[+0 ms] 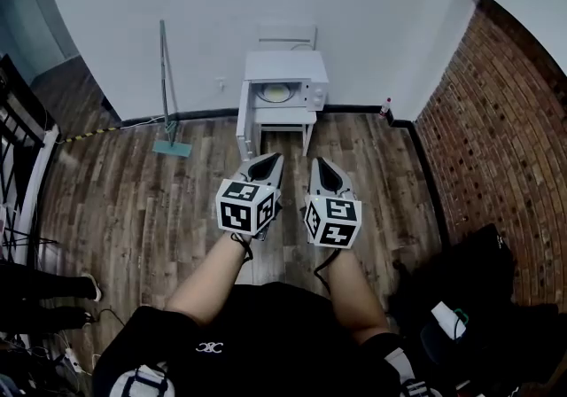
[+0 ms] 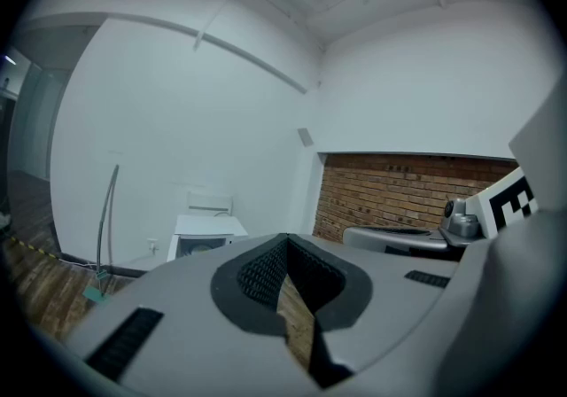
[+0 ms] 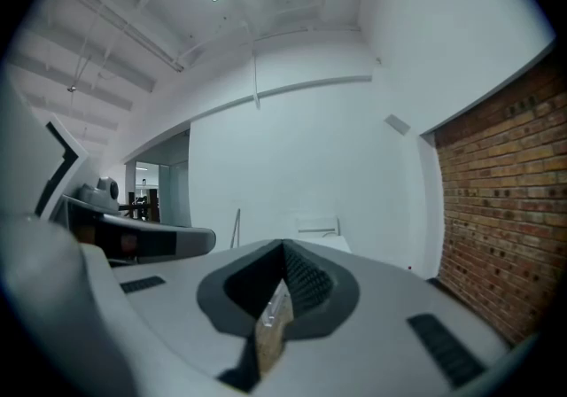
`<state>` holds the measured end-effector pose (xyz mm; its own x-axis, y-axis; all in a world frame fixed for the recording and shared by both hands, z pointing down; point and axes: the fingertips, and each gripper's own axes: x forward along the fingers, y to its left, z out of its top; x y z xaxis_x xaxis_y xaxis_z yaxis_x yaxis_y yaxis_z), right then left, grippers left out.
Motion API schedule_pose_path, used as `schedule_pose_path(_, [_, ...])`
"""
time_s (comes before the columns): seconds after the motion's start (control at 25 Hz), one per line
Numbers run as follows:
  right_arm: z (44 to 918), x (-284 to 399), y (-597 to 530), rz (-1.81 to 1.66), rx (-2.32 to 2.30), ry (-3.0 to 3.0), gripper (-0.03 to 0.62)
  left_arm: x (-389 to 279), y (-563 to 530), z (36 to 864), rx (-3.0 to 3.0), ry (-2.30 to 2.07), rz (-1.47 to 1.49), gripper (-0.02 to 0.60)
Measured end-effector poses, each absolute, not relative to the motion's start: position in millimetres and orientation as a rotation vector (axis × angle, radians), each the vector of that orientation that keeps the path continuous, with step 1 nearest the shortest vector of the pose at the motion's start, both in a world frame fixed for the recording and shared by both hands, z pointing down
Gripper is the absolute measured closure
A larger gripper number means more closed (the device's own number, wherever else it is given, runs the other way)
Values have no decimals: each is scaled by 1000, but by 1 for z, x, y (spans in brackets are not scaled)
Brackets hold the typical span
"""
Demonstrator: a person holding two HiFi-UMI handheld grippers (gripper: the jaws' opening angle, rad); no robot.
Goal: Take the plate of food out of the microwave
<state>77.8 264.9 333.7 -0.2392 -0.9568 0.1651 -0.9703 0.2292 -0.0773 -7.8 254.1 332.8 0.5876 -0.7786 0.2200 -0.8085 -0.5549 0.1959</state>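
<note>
Left gripper (image 1: 268,165): jaws together at the tips, nothing between them. Right gripper (image 1: 320,167): likewise closed and empty. Both are held level-ish, side by side but apart, with their noses aimed at the microwave (image 1: 285,66), which is well apart from them across the floor.

Plate of food (image 1: 275,93): inside the microwave cavity, lying flat. It is round, so there is no long axis to note. It shows pale yellow, and the food is too small to make out. The cavity opening faces the person; the door (image 1: 244,116) appears swung out on the left.

Microwave: white, boxy, with a control strip on the right side of its front. It sits on a small white table (image 1: 285,117) against a plain white wall.

Floor (image 1: 177,200): dark wood planks with visible grain.

Surroundings: a long-handled mop (image 1: 165,89) leans on the wall left of the microwave, its teal head on the floor. A small bottle (image 1: 384,106) stands at the wall base on the right. A red brick wall (image 1: 496,138) runs along the right side. Bare planks lie between the grippers and the microwave.
</note>
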Motion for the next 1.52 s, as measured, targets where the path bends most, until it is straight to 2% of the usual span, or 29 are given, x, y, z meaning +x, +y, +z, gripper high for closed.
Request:
schedule_pose_path(0.28, [338, 109, 258, 278, 1885, -2399, 582, 19, 254, 342, 2528, -1319, 195, 581])
schedule_pose_path(0.64, [357, 114, 227, 311, 1837, -2398, 581, 26, 221, 358, 2488, -1323, 193, 581])
schedule_pose_path(1.52, [364, 130, 13, 278, 1824, -2309, 582, 38, -6, 370, 2466, -1243, 173, 581])
